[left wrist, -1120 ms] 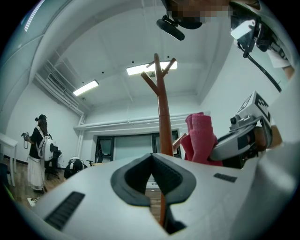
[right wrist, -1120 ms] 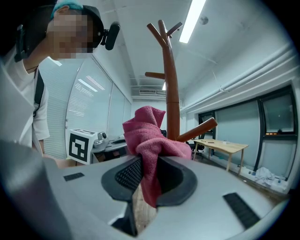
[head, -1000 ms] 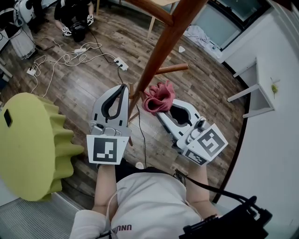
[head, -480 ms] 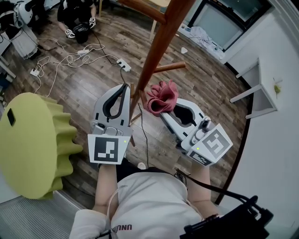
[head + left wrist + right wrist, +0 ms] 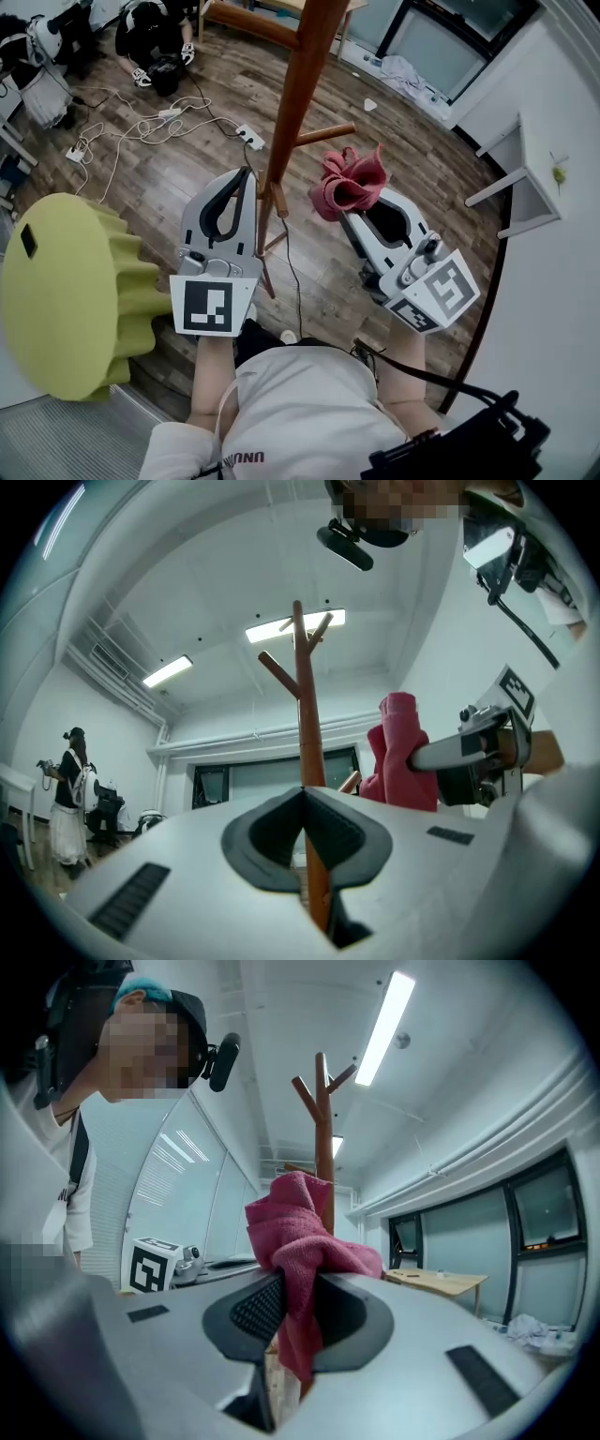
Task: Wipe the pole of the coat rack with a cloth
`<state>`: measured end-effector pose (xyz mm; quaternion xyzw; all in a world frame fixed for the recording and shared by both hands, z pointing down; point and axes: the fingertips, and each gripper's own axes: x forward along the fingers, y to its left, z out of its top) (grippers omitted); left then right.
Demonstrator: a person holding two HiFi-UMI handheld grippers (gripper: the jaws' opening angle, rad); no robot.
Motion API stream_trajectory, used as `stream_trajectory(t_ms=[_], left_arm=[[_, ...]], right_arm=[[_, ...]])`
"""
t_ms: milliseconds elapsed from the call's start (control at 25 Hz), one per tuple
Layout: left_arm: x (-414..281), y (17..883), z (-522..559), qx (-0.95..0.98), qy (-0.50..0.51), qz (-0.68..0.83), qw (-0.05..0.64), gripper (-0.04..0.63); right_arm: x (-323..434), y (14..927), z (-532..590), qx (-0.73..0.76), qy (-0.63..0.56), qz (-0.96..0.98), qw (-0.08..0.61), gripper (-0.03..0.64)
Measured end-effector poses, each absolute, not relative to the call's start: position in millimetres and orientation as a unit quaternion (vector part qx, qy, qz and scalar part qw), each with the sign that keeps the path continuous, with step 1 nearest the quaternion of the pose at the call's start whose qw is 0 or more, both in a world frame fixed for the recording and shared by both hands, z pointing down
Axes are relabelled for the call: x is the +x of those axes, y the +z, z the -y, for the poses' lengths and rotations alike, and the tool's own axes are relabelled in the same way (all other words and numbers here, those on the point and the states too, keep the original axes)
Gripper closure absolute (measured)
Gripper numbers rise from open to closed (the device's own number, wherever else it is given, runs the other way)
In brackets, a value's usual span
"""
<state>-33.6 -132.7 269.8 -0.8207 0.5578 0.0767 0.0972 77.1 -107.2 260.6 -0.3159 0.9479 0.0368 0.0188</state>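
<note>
The coat rack's brown wooden pole [image 5: 300, 84] runs from the top of the head view down between my two grippers. My left gripper [image 5: 247, 175] is shut with nothing in it, its tips just left of the pole. In the left gripper view the pole [image 5: 307, 724] rises right behind the closed tips [image 5: 302, 791]. My right gripper [image 5: 354, 208] is shut on a bunched red cloth [image 5: 352, 183], a little to the right of the pole and apart from it. In the right gripper view the cloth [image 5: 300, 1232] stands up from the jaws, with the pole [image 5: 323, 1138] behind it.
A yellow-green ribbed seat [image 5: 66, 291] stands close at the left. Cables and power strips [image 5: 150, 117] lie on the wooden floor behind it. A person [image 5: 155, 37] crouches at the far left. A white table [image 5: 516, 178] stands at the right, and a short peg [image 5: 323, 134] sticks out of the pole.
My right gripper has lifted the red cloth up and to the right, off the lower part of the pole. The left gripper has stayed beside the pole.
</note>
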Motion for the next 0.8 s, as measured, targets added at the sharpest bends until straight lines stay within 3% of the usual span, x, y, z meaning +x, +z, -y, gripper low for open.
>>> stream_trajectory(t_ms=[800], left_arm=[[-54, 226, 121, -0.794, 0.098, -0.580, 0.155, 0.583]], right_arm=[[117, 228, 124, -0.415, 0.050, -0.900, 0.124, 0.537]])
